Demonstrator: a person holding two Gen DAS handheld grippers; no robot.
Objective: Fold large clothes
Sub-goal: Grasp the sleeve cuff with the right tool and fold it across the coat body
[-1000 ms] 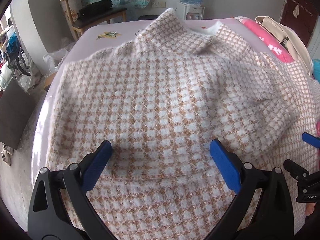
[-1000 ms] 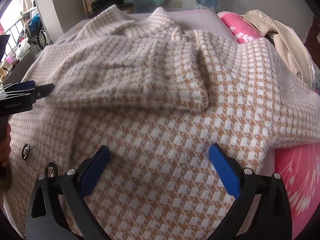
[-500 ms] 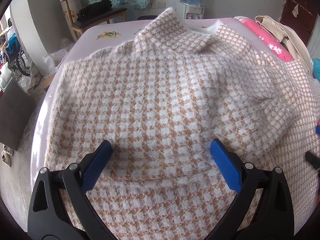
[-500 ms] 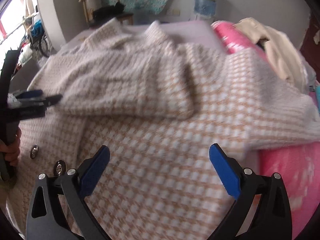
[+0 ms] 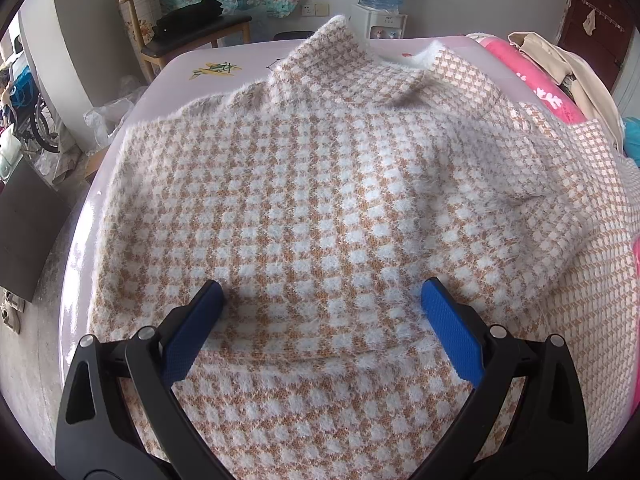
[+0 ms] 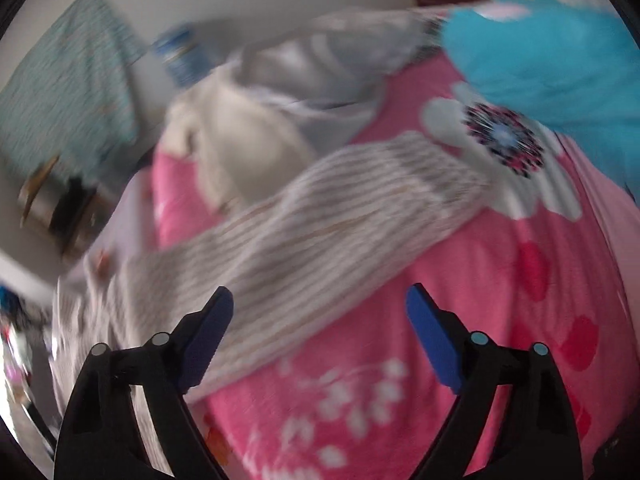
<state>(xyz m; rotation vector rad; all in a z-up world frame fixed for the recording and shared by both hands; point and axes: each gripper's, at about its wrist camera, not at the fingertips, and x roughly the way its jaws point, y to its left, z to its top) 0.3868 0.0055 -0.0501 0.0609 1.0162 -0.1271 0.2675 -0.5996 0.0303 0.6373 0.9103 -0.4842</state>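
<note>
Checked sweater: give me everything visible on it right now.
The checked sweater is a fuzzy knit in tan and white checks with a raised collar at the far end. It lies spread over the pale table, one sleeve folded across the body, its right part draping toward the pink quilt. The left tongs hover open over its near hem, gripping nothing. In the blurred right wrist view, a sleeve stretches across the quilt ahead of the open right tongs.
</note>
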